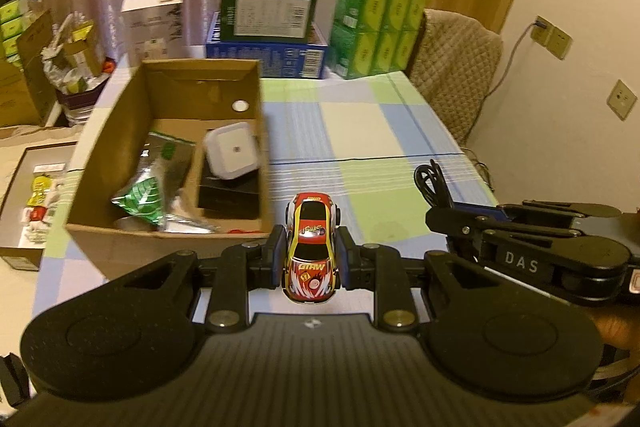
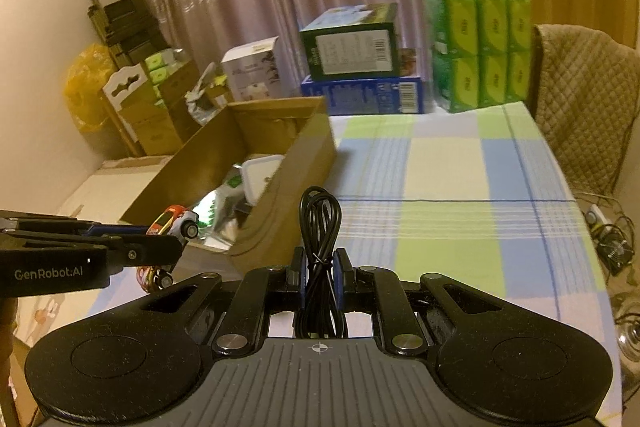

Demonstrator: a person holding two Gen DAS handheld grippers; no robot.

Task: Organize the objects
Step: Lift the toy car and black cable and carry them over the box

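A red and yellow toy car (image 1: 311, 247) sits clamped between the pads of my left gripper (image 1: 311, 254), held above the checked tablecloth just right of the open cardboard box (image 1: 120, 131). In the right wrist view that car (image 2: 173, 223) shows at the left, near the box's front corner (image 2: 280, 187). My right gripper (image 2: 320, 273) is shut on a coiled black cable (image 2: 319, 227), its loop standing up past the pads. The cable (image 1: 430, 181) and right gripper also appear at the right of the left wrist view.
Inside the box lie a white square device (image 1: 232, 151), a green foil packet (image 1: 156, 179) and a black item (image 1: 230, 197). Stacked green and blue cartons (image 1: 268, 23) and green tissue packs (image 1: 376, 27) line the table's far edge. A padded chair (image 1: 456, 67) stands right.
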